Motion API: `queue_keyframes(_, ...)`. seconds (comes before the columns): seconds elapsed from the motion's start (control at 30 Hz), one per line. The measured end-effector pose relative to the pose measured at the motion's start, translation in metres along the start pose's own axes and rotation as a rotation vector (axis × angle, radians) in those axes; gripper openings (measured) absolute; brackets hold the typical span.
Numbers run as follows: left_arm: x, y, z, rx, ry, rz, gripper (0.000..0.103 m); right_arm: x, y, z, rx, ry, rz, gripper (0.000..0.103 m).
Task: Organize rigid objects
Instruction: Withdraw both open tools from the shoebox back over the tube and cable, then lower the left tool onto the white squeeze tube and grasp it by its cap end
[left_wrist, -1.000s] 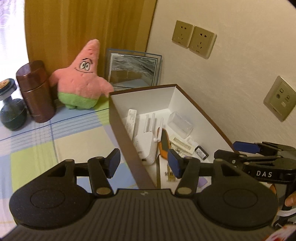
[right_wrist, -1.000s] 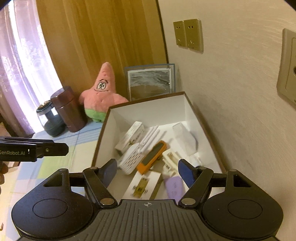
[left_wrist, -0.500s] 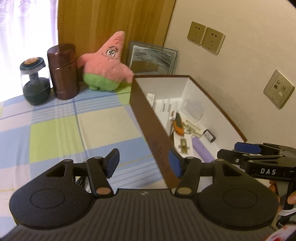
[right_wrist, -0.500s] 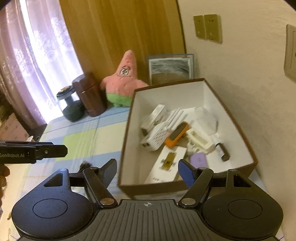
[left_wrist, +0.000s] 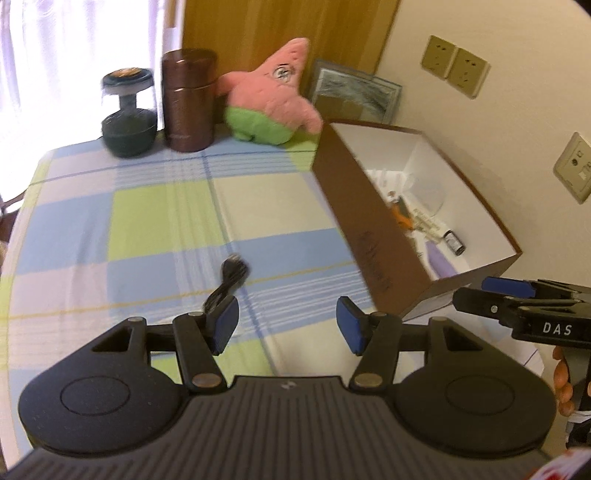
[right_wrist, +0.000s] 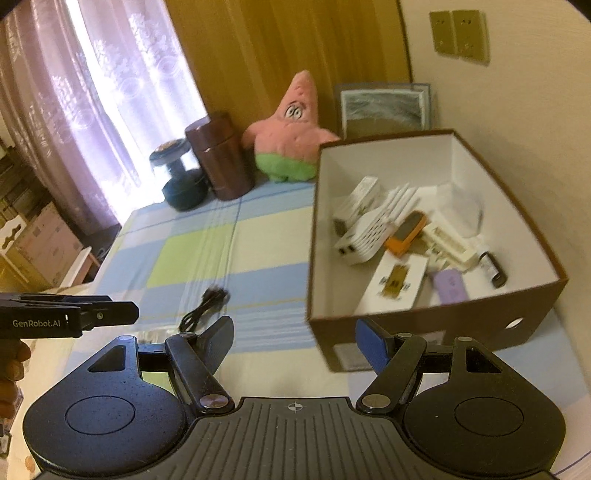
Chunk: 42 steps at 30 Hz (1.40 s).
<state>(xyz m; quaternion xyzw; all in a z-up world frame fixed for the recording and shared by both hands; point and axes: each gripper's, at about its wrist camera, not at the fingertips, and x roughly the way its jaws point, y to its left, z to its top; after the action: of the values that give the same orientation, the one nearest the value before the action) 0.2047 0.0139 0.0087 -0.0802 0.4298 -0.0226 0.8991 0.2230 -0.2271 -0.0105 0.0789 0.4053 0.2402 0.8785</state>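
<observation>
A brown cardboard box (right_wrist: 532, 210) with a white inside stands at the table's right, by the wall; it also shows in the left wrist view (left_wrist: 354, 206). It holds several rigid items: a white router (right_wrist: 365, 236), an orange device (right_wrist: 406, 232), a white card (right_wrist: 395, 288), a purple piece (right_wrist: 450, 286). A black cable (left_wrist: 229, 280) lies coiled on the checked cloth, also seen in the right wrist view (right_wrist: 205, 306). My left gripper (left_wrist: 288, 325) is open and empty above the cable's near end. My right gripper (right_wrist: 295, 341) is open and empty in front of the box.
At the back stand a pink starfish plush (right_wrist: 291, 133), a brown canister (right_wrist: 221, 158), a dark dumbbell (right_wrist: 181, 177) and a framed picture (right_wrist: 384, 107) against the wall. The checked tablecloth (left_wrist: 155, 221) covers the table. Wall sockets (left_wrist: 454, 66) are on the right wall.
Both grippers have pulled back and up from the box towards the table's near side. The black cable on the cloth has come into view. Both stay open.
</observation>
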Motion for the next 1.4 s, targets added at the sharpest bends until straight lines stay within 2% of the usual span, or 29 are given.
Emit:
queue_keyframes(0.4, -0.009, 0.043, -0.037, -0.061, 0.042, 0.090, 0.054, 0.041, 0.032, -0.024, -0.052, 0.113, 0.051, 0.070)
queue_keyframes(0.73, 0.002, 0.068, -0.056, -0.045, 0.068, 0.134, 0.054, 0.073, 0.062, -0.038, -0.090, 0.176, 0.083, 0.070)
queue_keyframes(1.07, 0.027, 0.087, -0.056, 0.053, 0.079, 0.142, 0.054, 0.097, 0.075, -0.046, -0.086, 0.218, 0.078, 0.070)
queue_keyframes(1.4, 0.069, 0.100, -0.045, 0.228, 0.117, 0.117, 0.054, 0.114, 0.063, -0.045, -0.024, 0.251, 0.020, 0.070)
